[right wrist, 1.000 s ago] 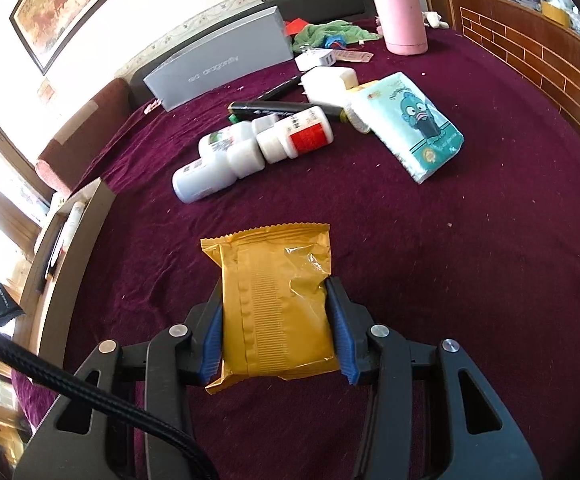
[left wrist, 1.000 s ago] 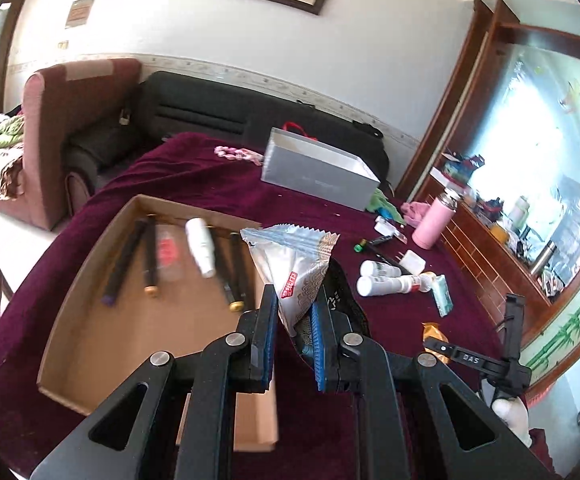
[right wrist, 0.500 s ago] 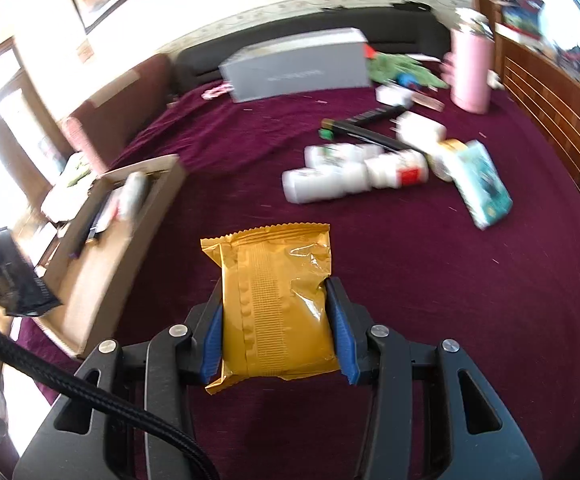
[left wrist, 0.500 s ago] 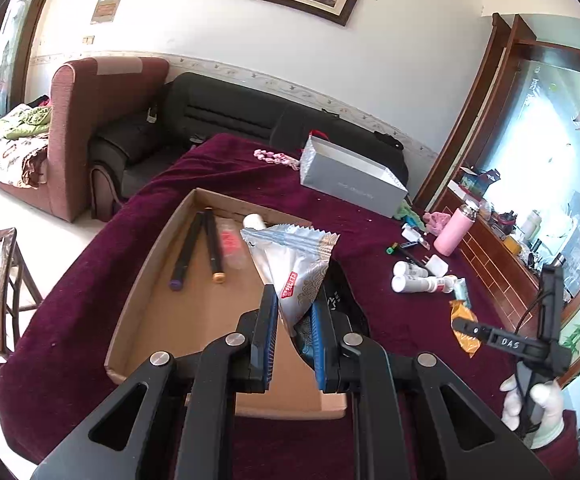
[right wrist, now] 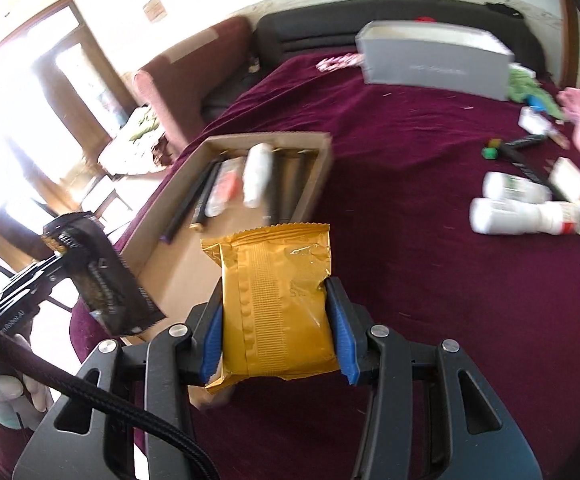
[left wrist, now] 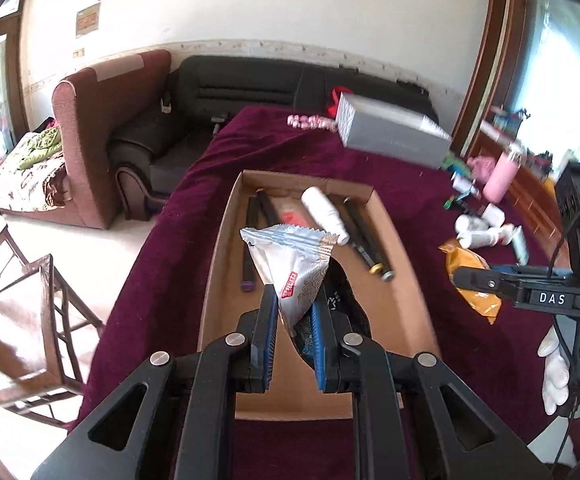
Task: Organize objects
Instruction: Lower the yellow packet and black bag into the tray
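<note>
**Both snack packets carried over the cardboard tray**

Since a second ago, both grippers have swung from the cluttered side of the table toward the cardboard tray (left wrist: 406, 276), which now fills the centre of both views. The left gripper (left wrist: 294, 320) is closed on a silver snack packet (left wrist: 290, 264), with a black packet (left wrist: 346, 300) pinched alongside it, both held above the tray's near half. The right gripper (right wrist: 275, 334) is clamped on a yellow snack packet (right wrist: 277, 304), held just beyond the tray's near right corner.

Inside the tray, at its far end, lie dark pens (left wrist: 249, 240), a white bottle (left wrist: 324, 214) and a blurred packet with a red patch (left wrist: 290, 214). To the right of the tray, well apart on the maroon tablecloth (right wrist: 410, 280), lie white bottles (right wrist: 514, 212). Beyond the tray stands a grey box (left wrist: 390, 132); a pink bottle (left wrist: 504, 176) stands farther right.
</note>
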{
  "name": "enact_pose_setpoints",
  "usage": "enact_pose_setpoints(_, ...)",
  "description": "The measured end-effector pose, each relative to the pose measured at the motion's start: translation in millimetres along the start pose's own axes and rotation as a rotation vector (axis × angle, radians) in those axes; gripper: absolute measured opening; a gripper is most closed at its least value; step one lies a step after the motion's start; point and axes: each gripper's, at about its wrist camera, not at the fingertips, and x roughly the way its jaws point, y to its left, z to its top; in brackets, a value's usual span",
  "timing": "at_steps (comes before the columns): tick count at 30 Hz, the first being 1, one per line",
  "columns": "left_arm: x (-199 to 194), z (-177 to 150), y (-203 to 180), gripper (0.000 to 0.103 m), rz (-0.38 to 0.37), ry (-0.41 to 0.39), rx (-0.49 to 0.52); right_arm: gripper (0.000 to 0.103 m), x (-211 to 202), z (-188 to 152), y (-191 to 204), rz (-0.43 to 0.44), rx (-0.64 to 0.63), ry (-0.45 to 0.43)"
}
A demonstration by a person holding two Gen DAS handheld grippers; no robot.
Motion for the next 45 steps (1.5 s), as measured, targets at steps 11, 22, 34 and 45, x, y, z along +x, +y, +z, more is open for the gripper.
enact_pose_setpoints(11,50,21,22,0.013,-0.01,0.162,0.067,0.045,78,20,53,0.011,-0.021,0.112)
enact_pose_setpoints(22,93,34,27,0.013,0.017,0.217,0.088,0.045,120,35,55,-0.078,-0.017,0.139)
enact_pose_setpoints(34,113,36,45,0.038,-0.018,0.264,-0.01,0.046,135,37,60,-0.121,-0.047,0.172)
enact_pose_setpoints(45,70,43,54,0.038,-0.046,0.195,-0.058,0.052,117,41,52,-0.077,-0.002,0.117)
